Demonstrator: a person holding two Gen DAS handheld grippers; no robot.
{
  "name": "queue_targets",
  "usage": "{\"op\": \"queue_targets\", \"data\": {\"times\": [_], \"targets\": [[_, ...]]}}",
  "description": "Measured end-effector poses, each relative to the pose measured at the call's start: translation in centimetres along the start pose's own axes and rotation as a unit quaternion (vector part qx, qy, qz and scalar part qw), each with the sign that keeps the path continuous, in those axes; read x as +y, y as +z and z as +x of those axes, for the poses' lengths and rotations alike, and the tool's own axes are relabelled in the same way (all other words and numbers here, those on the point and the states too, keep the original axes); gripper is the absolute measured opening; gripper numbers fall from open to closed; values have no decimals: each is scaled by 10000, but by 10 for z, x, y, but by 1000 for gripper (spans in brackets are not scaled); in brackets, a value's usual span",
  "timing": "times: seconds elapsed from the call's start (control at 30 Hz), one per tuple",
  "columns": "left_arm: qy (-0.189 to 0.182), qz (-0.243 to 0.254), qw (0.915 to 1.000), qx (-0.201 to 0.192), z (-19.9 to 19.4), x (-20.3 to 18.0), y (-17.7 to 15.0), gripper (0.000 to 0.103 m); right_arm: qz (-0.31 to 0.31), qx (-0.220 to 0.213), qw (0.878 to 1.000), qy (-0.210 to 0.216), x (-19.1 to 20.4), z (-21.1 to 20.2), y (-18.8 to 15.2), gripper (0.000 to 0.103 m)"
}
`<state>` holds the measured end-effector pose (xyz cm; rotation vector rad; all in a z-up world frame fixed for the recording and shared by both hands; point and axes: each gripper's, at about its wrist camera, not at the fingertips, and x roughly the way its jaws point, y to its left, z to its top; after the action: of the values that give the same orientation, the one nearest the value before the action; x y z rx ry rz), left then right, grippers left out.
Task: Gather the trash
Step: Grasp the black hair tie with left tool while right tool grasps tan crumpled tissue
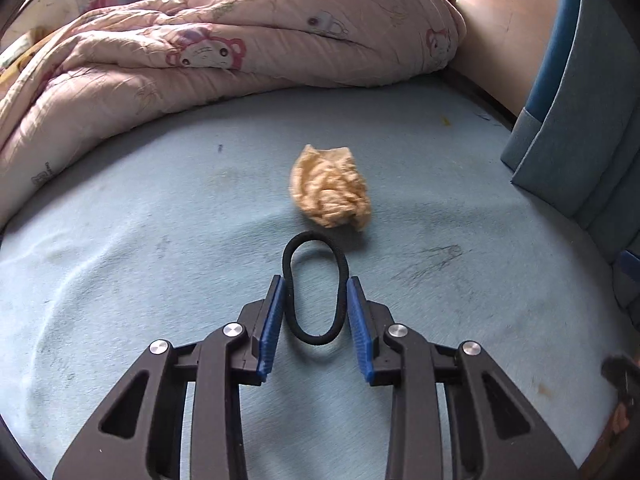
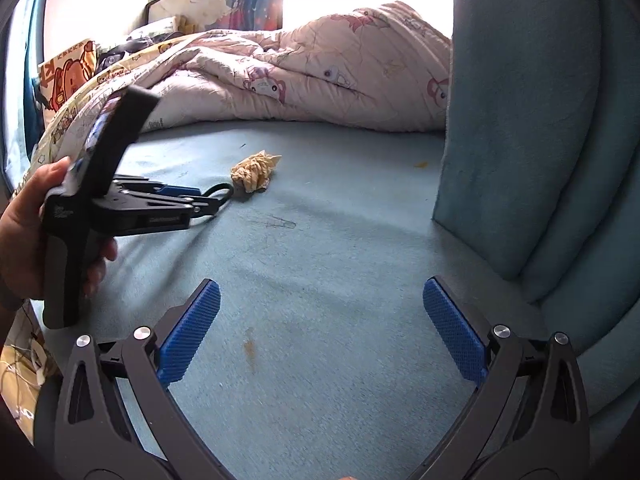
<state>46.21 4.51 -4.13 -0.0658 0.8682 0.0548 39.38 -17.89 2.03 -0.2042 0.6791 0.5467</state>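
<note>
A black hair tie (image 1: pixel 314 288) sits squeezed into an oval between the blue pads of my left gripper (image 1: pixel 316 286), which is shut on it just above the pale blue sheet (image 1: pixel 160 240). A crumpled yellowish tissue (image 1: pixel 330 186) lies on the sheet just beyond the hair tie. In the right wrist view, the left gripper (image 2: pixel 216 200) is at the left with the hair tie (image 2: pixel 222 190) at its tip, beside the tissue (image 2: pixel 254 174). My right gripper (image 2: pixel 320 320) is open and empty above the sheet, nearer the front.
A pink cartoon-print quilt (image 1: pixel 200 52) is heaped along the far side of the bed. A blue padded headboard (image 2: pixel 540 120) stands at the right. A small brown stain (image 2: pixel 250 350) marks the sheet near my right gripper. A hand (image 2: pixel 28 220) holds the left gripper.
</note>
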Motion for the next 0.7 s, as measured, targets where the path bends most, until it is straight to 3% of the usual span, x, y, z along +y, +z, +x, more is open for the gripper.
{"op": "queue_targets", "data": {"times": [0.17, 0.53, 0.7], "targets": [[64, -97, 9999, -81, -12, 28, -2, 30, 125, 65, 9994, 306, 9, 32, 28, 98], [164, -246, 9996, -2, -8, 96, 1, 30, -160, 491, 9983, 263, 70, 144, 89, 98], [106, -264, 9996, 12, -1, 112, 2, 30, -151, 685, 9970, 341, 78, 173, 103, 85]]}}
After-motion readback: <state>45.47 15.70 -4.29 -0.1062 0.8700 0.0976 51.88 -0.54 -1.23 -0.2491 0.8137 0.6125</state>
